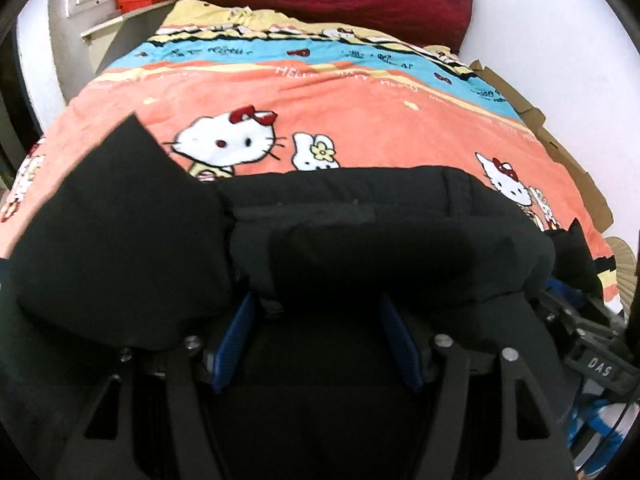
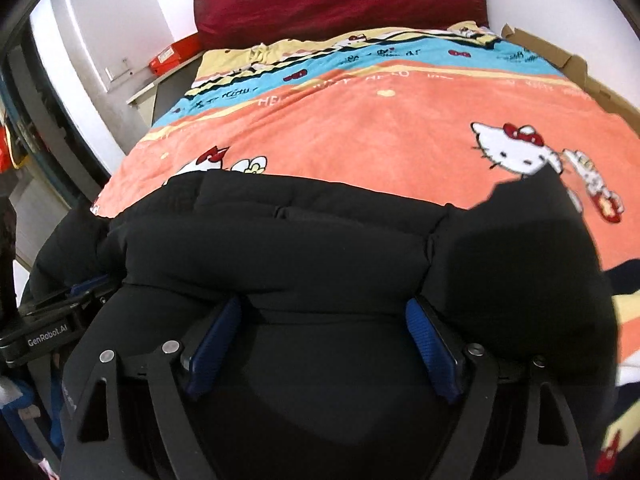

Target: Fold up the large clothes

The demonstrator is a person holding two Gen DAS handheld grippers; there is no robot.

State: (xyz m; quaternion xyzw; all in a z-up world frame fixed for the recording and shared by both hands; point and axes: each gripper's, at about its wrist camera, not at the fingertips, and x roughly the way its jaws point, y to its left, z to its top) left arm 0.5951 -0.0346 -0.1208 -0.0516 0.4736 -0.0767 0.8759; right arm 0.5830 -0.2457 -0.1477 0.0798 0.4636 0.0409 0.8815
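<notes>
Left gripper (image 1: 316, 344) is sitting with its blue pads (image 1: 236, 340) spread wide, black padded jacket (image 1: 360, 240) bulging between and over them, pads not visibly pinching it. Right gripper (image 2: 326, 348) is doing the same: jaws well apart, jacket (image 2: 280, 248) bunching across the gap, no clamp showing. Each gripper is peeking into the other's view at the frame edge, so they're working side by side on the near end of the garment.

Jacket is looking puffy, soft and bulky; probably light for its size but springy, so folds will likely be puffing back open. Shell looks smooth, likely slippery. Best bet is gripping the thick rolled hem edge or seams, not the flat quilted panels.

Jacket is lying on the near part of the bed, on a plush cartoon-cat blanket (image 2: 400, 140), soft and giving. Further back a dark red pillow (image 2: 340, 0) is leaning on the white wall; red box (image 2: 176, 54) on a shelf left, flattened cardboard (image 2: 576, 64) right.
</notes>
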